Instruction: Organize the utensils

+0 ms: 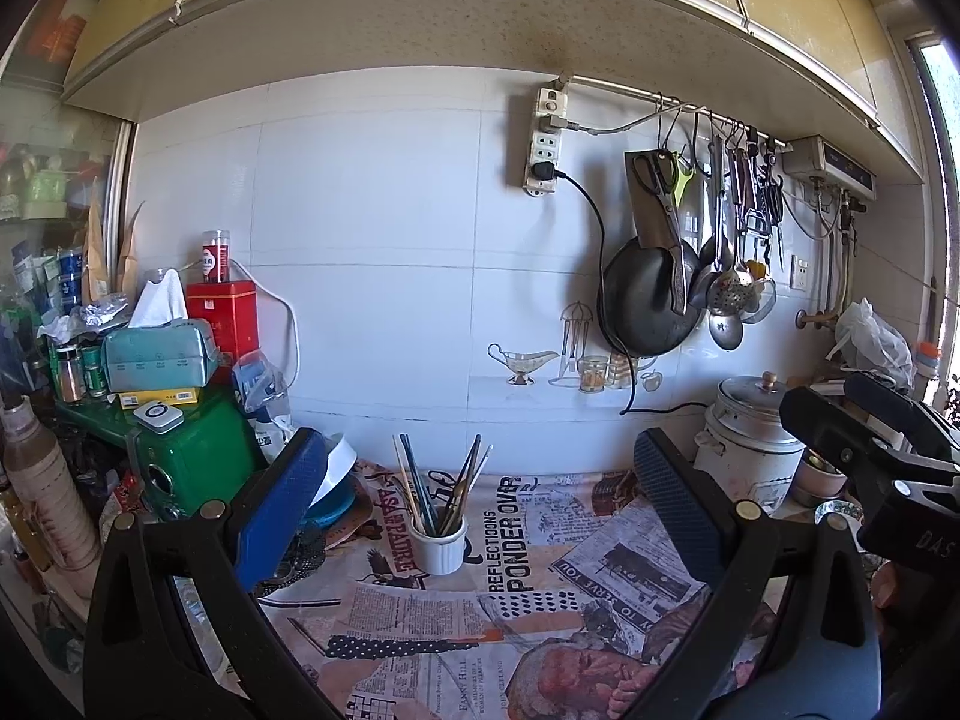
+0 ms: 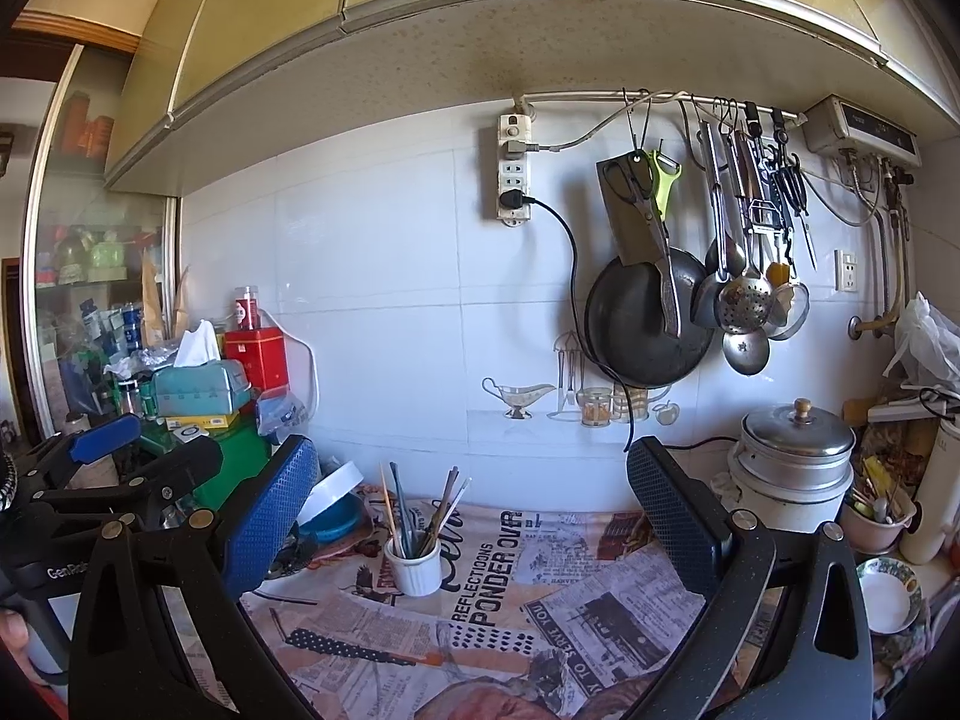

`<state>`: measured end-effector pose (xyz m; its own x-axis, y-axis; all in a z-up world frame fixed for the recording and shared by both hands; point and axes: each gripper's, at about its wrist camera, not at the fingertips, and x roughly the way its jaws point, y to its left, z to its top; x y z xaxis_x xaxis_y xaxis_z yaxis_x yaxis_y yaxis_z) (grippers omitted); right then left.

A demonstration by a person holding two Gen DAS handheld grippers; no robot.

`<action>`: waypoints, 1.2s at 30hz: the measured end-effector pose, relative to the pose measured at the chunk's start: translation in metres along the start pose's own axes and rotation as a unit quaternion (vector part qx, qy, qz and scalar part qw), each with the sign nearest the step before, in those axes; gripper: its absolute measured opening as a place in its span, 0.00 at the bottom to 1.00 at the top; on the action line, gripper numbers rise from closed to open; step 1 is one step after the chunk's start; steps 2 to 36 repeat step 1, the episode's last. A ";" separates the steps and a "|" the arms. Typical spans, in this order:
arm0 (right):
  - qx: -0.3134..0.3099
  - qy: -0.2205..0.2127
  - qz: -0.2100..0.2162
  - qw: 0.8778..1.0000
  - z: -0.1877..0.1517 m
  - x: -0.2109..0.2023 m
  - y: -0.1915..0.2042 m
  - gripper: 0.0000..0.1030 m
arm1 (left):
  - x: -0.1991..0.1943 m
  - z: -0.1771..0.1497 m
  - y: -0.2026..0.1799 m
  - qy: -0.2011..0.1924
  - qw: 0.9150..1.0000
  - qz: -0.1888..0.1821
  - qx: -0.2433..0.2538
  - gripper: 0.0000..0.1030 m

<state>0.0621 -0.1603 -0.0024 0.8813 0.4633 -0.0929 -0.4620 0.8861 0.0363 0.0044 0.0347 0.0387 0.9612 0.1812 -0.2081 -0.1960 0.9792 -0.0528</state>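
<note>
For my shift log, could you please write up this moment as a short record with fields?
setting: kitchen counter covered by a newspaper-print cloth
utensil holder: white cup, upright on the cloth, holding chopsticks that lean outward
left tool: open, empty, facing the cup
right tool: open, empty, facing the cup
wall rail: hanging pan, slotted ladle, scissors
right side of counter: lidded steamer pot
task status: no utensil picked up yet
</note>
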 end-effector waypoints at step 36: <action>0.001 0.001 0.000 1.000 0.000 0.001 0.000 1.00 | 0.002 0.000 0.000 0.001 1.000 0.000 -0.001 0.99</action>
